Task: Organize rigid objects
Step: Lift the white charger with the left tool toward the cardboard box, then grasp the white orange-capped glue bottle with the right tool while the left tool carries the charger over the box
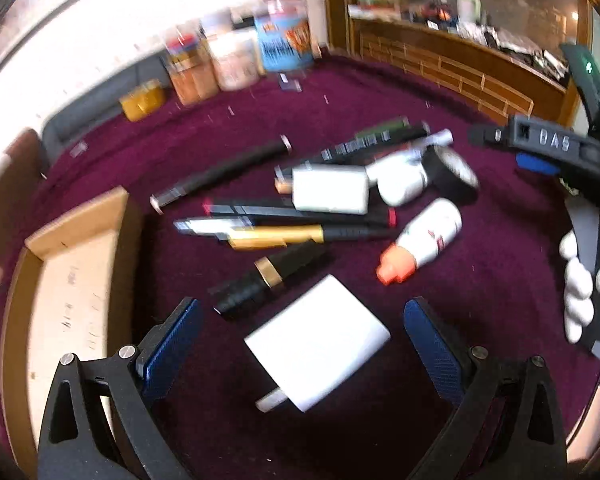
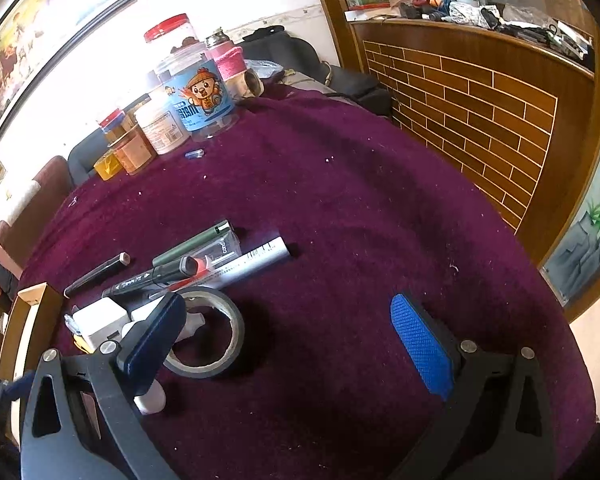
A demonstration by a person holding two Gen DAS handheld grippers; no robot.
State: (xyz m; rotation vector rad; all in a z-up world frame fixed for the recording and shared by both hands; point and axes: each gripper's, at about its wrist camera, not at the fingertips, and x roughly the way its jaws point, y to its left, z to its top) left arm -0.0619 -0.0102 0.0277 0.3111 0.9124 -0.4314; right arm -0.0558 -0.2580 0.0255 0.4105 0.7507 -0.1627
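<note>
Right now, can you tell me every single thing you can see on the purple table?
White plug chargers: 2; one between the left gripper's fingers, one on the pens.
Pens and markers: several, black, gold, green, silver; piled mid-table, e.g. gold-clipped pen.
Black-and-gold tube: 1; beside the near charger.
White bottle with orange cap: 1; right of the pens.
Black tape roll: 1; by the right gripper's left finger.
Wooden tray: 1, light brown; left edge.
Jars and tubs: several, red-lidded, blue-labelled, orange, yellow; far edge.
Purple cloth: 1; covers the table.
Left gripper: open, blue pads.
Right gripper: open, blue pads.
White-gloved hand: holds the right gripper.
</note>
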